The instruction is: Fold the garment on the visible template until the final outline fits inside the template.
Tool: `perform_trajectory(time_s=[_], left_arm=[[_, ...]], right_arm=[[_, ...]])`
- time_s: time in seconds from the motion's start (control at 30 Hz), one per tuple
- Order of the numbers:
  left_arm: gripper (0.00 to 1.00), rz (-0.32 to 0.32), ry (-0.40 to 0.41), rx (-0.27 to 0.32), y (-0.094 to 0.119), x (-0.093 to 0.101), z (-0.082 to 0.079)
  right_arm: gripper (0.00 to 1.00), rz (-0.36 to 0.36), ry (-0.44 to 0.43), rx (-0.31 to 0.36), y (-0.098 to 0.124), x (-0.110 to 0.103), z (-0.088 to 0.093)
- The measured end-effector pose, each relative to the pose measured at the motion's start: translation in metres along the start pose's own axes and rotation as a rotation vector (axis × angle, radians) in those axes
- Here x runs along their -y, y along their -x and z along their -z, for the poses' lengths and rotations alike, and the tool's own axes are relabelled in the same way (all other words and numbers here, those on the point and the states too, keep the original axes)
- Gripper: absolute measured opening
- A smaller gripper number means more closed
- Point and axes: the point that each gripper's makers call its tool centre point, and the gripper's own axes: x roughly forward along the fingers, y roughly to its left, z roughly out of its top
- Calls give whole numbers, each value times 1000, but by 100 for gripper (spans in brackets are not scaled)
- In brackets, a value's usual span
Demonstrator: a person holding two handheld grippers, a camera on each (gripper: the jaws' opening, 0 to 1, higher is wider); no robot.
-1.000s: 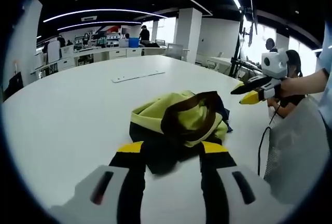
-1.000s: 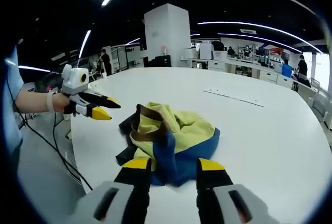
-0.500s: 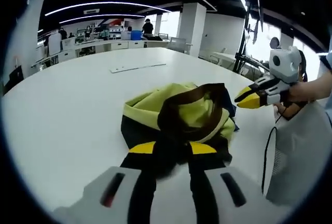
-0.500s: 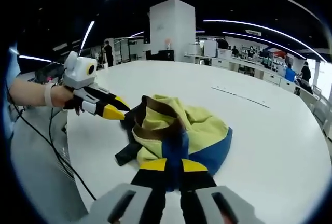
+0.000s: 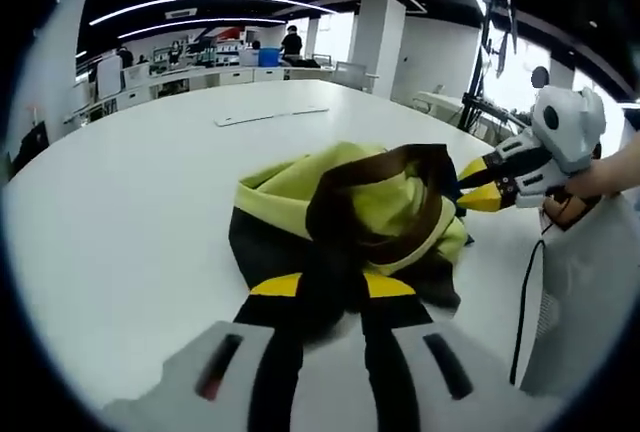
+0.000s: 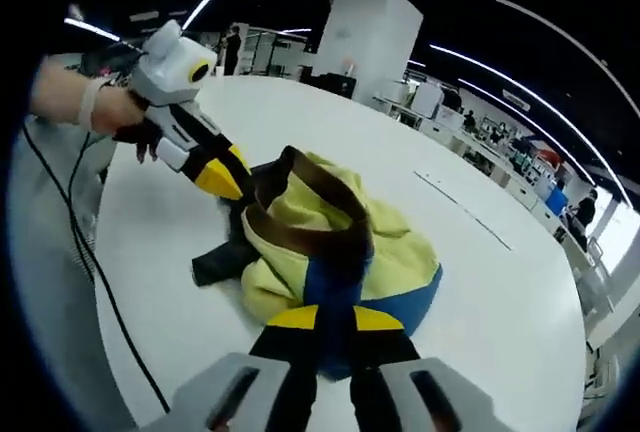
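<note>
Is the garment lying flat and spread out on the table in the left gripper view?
No: the garment sits on the white table as a bunched heap, its brown-trimmed opening raised.

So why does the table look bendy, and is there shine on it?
Left gripper view: the fisheye lens curves the table edge and ceiling lights; the white top has soft glare, and the garment looks sharp. Right gripper view: same bulging curve, the far room looks small and hazy, and the table is evenly bright with little shadow.
</note>
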Motion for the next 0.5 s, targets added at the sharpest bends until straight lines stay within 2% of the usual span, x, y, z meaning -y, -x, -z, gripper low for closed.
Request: perform_trajectory(time_s=[0.17,0.5], left_arm=[[17,4,23,0,-2,1,3],[10,17,58,1,-1,2,3]], right_arm=[[0,6,-42,-10,3,6,3],[0,11,-73,-8,12,13,5]])
